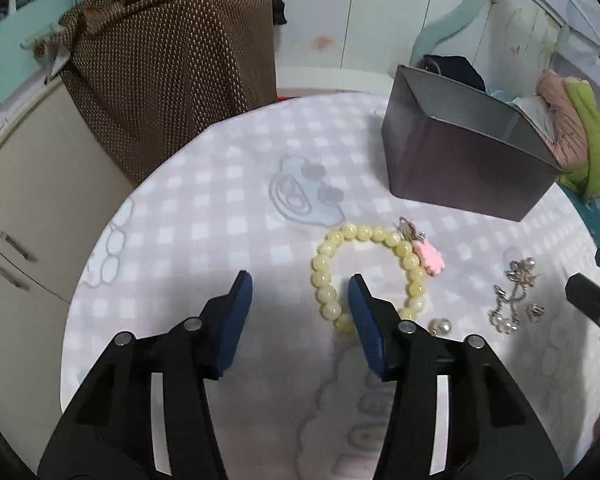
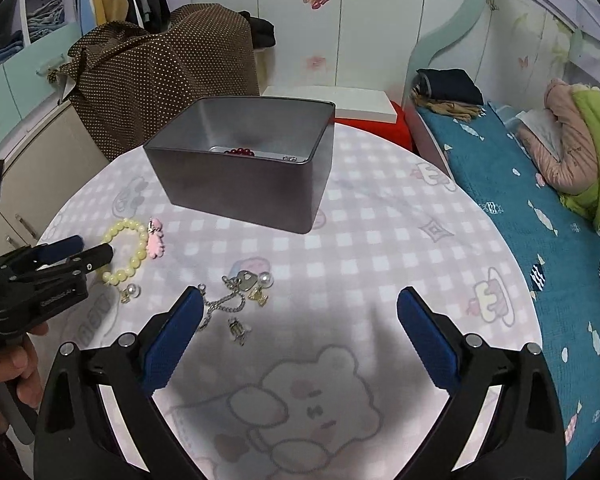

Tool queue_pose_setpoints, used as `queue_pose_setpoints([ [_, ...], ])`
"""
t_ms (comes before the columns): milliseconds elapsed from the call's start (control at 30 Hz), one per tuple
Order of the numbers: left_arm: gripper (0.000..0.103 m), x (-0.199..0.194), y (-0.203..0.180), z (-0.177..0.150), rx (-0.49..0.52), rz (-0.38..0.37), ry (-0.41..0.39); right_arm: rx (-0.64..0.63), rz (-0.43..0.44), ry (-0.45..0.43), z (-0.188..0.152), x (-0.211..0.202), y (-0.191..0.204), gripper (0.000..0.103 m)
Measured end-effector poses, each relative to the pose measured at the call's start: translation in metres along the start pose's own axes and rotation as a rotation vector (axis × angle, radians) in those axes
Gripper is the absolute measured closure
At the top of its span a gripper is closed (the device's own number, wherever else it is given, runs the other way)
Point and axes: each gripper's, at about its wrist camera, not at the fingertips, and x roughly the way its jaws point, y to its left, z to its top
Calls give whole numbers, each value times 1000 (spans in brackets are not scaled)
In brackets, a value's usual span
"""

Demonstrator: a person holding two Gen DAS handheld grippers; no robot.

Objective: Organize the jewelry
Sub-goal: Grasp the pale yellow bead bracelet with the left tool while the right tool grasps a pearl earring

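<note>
Checked pink surface (image 2: 380, 240) carries a grey metal tin (image 2: 240, 184) at 12 o'clock, so the left gripper (image 1: 300, 284), jaws open, straddles the pale yellow bead bracelet (image 1: 364, 236) (seemingly to lift it in), while the right gripper (image 2: 300, 304) waits with jaws spread.

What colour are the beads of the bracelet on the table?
Pale yellow beads, seen best in the left wrist view.

White wardrobe (image 2: 340, 20) — bed (image 2: 540, 208) beside

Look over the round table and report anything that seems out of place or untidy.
Jewelry lies loose on the checked pink tablecloth instead of in the grey metal tin: a pale yellow bead bracelet with a pink charm, a silver chain tangled with pearl pieces, and a single pearl earring. Nothing looks damaged.
</note>
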Motion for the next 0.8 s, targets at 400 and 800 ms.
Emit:
queue_pose_setpoints([
  [400, 94, -3, -11, -1, 45, -79, -3, -13, 25, 71, 6, 37, 2, 48],
  [800, 94, -25, -2, -1, 32, -93, -56, -45, 41, 40, -1, 33, -7, 93],
])
